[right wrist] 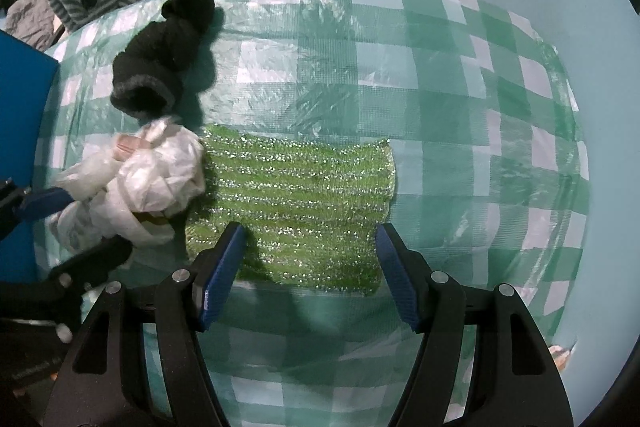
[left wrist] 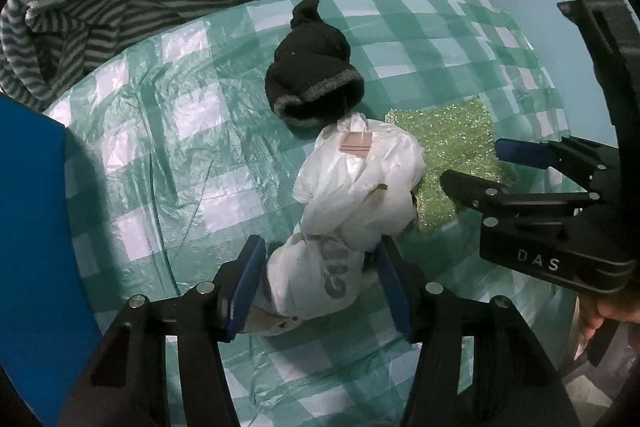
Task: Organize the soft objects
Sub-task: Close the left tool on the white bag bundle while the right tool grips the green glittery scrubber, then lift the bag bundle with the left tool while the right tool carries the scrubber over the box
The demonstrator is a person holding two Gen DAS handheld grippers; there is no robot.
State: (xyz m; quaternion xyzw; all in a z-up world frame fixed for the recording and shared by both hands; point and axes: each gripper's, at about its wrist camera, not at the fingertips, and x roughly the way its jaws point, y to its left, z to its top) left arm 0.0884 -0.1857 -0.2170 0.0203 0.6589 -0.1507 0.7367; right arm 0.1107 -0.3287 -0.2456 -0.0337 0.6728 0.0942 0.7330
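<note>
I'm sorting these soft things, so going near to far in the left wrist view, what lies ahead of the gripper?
left gripper → white plastic bag bundle → black sock → striped garment pile

Through the left wrist camera I see my left gripper (left wrist: 318,281) with its jaws around the near end of a white plastic bag (left wrist: 356,203); the blue pads sit on either side, though I cannot tell whether they press it. The bag lies on the checked cloth (left wrist: 160,155) covering the desk. A black sock (left wrist: 314,75) touches the bag's far end. A glittery green cloth (left wrist: 452,155) lies just beside the bag on the right. My right gripper (left wrist: 472,167) hovers over that green cloth, jaws apart. Striped clothing (left wrist: 92,15) is heaped at the far left.
</note>
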